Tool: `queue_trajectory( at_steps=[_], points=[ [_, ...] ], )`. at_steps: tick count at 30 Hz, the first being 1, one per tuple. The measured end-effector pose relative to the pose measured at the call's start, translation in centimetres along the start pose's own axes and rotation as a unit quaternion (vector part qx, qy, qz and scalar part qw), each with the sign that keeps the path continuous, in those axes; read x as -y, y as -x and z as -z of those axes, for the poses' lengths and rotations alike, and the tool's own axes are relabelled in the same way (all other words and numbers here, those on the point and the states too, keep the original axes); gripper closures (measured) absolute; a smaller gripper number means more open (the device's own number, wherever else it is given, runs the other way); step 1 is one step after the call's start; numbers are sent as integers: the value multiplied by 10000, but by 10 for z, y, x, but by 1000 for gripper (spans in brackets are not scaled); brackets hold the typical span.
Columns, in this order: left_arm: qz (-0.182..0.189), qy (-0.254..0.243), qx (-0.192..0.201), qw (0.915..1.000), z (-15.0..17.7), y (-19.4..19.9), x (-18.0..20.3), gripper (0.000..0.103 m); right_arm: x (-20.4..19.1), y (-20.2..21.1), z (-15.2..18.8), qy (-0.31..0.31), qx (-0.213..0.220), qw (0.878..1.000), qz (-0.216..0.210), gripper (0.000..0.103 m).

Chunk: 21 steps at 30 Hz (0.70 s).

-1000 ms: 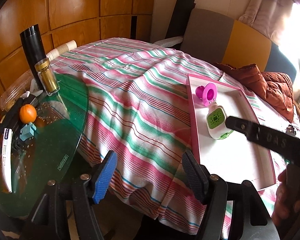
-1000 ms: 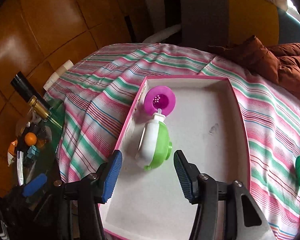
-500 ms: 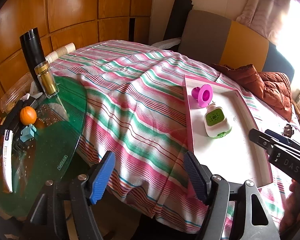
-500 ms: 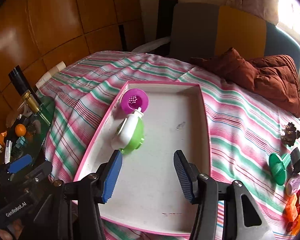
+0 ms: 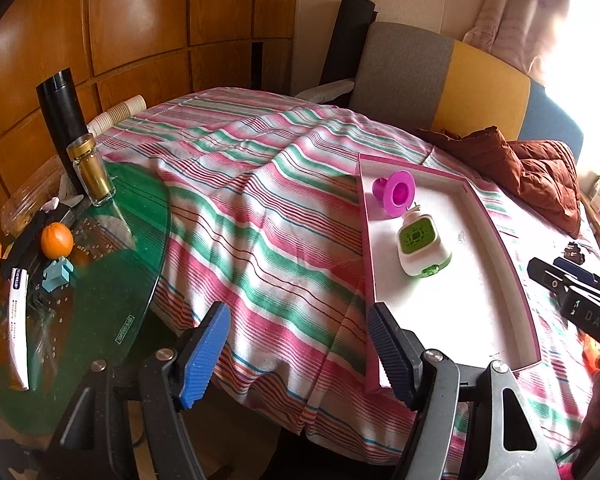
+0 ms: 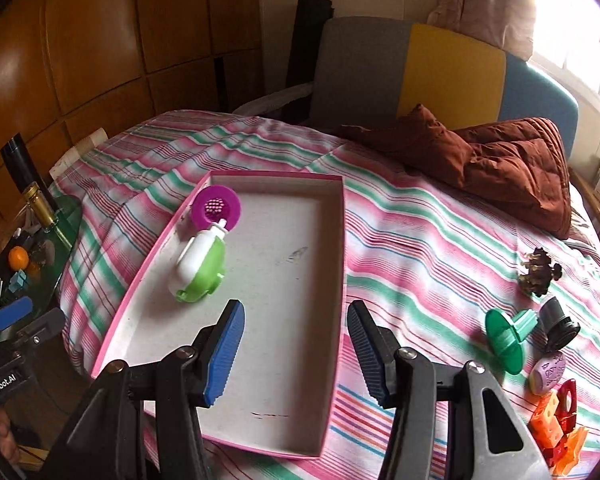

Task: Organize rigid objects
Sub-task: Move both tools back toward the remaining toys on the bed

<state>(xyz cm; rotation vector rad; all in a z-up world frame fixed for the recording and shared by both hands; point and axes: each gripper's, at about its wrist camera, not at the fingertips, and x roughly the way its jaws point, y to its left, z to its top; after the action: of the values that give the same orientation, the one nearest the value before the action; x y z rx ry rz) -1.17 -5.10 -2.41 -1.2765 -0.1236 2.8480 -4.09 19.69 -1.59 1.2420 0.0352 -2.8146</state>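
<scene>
A pink-rimmed white tray [image 6: 342, 264] lies on the striped cloth. Inside it, at the far left, rest a magenta strainer cup [image 6: 216, 210] and a white and green gadget [image 6: 200, 270] lying on its side. My right gripper [image 6: 296, 346] hovers open over the tray's near end with nothing between its pads. To the right on the cloth lie a green funnel-shaped piece [image 6: 508, 336], a grey cylinder [image 6: 560, 324], a lilac piece [image 6: 548, 370] and orange and red pieces [image 6: 556, 420]. My left gripper [image 5: 296, 354] stands open and empty over the cloth's hanging edge, left of the tray [image 5: 364, 240].
A green glass table [image 5: 140, 260] at the left carries an orange [image 5: 57, 240], a gold-capped jar [image 5: 90, 170] and a black flask [image 5: 62, 108]. A brown jacket [image 6: 500, 164] lies at the far right, with a brown cluster [image 6: 538, 272] nearer. A chair stands behind.
My right gripper has drawn back and to the right from the gadget, bringing the loose pieces on the cloth into its view. The left gripper has hardly moved.
</scene>
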Motion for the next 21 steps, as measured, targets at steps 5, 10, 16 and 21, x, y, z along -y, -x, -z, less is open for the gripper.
queue_trajectory(
  at_steps=[5, 10, 16, 21],
  points=[
    [22, -24, 52, 10000, -2, 2, 4, 31, 21, 3, 1, -28, -26, 9998, 179, 48],
    [60, -40, 81, 9999, -4, 4, 6, 31, 49, 3, 5, -176, -135, 9991, 368, 48],
    [87, -154, 121, 9998, -6, 7, 14, 31, 92, 7, 7, -419, -177, 9967, 679, 48],
    [141, -256, 132, 9995, -6, 10, 22, 31, 142, 13, 7, -776, -151, 9921, 973, 48]
  ],
)
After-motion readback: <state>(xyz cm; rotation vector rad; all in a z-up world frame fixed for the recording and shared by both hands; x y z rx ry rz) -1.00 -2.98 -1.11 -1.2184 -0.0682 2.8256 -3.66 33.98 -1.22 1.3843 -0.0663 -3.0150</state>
